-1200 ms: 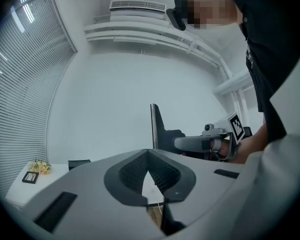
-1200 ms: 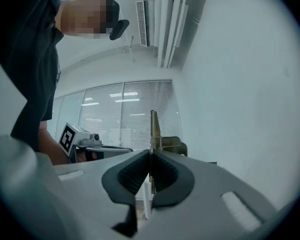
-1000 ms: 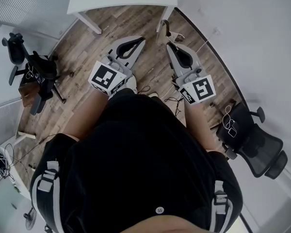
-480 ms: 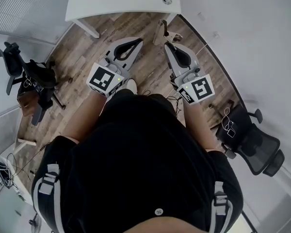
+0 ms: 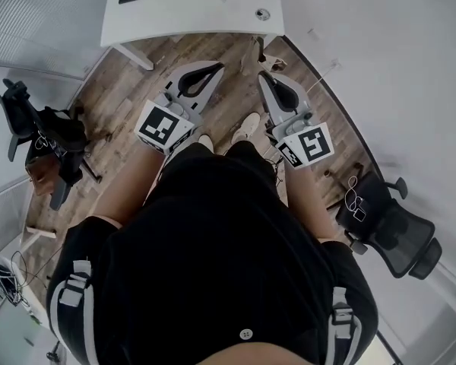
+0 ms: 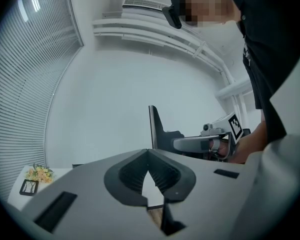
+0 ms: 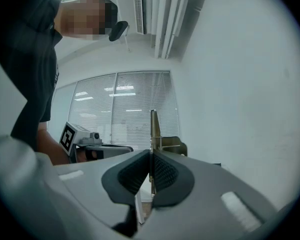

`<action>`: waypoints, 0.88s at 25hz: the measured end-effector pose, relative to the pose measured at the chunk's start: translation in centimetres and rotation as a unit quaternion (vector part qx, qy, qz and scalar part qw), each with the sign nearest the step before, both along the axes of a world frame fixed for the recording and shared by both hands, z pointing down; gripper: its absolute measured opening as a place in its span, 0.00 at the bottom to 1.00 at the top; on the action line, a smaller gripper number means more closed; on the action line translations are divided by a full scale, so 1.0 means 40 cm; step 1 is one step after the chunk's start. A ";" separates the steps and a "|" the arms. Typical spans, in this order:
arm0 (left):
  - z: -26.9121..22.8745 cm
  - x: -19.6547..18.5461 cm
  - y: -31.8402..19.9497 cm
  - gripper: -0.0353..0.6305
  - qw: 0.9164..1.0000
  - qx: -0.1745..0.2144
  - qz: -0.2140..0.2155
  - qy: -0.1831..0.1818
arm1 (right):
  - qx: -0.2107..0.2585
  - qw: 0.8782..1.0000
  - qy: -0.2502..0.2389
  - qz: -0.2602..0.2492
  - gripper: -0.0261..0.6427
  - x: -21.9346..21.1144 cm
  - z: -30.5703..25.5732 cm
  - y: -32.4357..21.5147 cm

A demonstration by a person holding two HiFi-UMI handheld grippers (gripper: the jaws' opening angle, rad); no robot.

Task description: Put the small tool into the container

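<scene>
Table [image 5: 190, 10] nearer, left claw [image 5: 219, 67], right claw [image 5: 262, 74] shut

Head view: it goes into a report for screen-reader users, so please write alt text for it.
Seen from above, a person in black clothes holds the left gripper and the right gripper out over a wooden floor, both shut and empty, pointing toward a white table. One black office chair stands at the left, another at the right.

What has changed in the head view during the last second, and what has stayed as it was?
The person has stepped toward the white table, which now shows more of its top; a shoe has come forward between the grippers. The left gripper and right gripper stayed shut, empty and level, side by side.
</scene>
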State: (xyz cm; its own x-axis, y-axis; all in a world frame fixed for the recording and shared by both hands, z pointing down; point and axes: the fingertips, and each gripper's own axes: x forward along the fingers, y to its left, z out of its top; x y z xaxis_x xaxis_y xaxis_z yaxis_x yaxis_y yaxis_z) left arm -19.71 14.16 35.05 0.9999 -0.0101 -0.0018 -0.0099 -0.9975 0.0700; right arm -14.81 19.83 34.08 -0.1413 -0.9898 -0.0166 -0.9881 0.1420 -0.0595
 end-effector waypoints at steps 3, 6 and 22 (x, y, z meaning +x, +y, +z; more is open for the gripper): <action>0.001 0.019 -0.023 0.06 1.000 0.000 -0.010 0.001 | 0.000 1.000 -0.002 -0.001 0.06 0.027 0.013 -0.018; -0.002 0.050 -0.043 0.06 1.000 0.002 -0.019 -0.001 | 0.001 1.000 -0.002 -0.008 0.06 0.066 0.014 -0.037; -0.003 0.347 -0.133 0.06 0.998 0.009 -0.054 -0.026 | 0.000 0.999 -0.018 -0.049 0.06 0.365 0.012 -0.145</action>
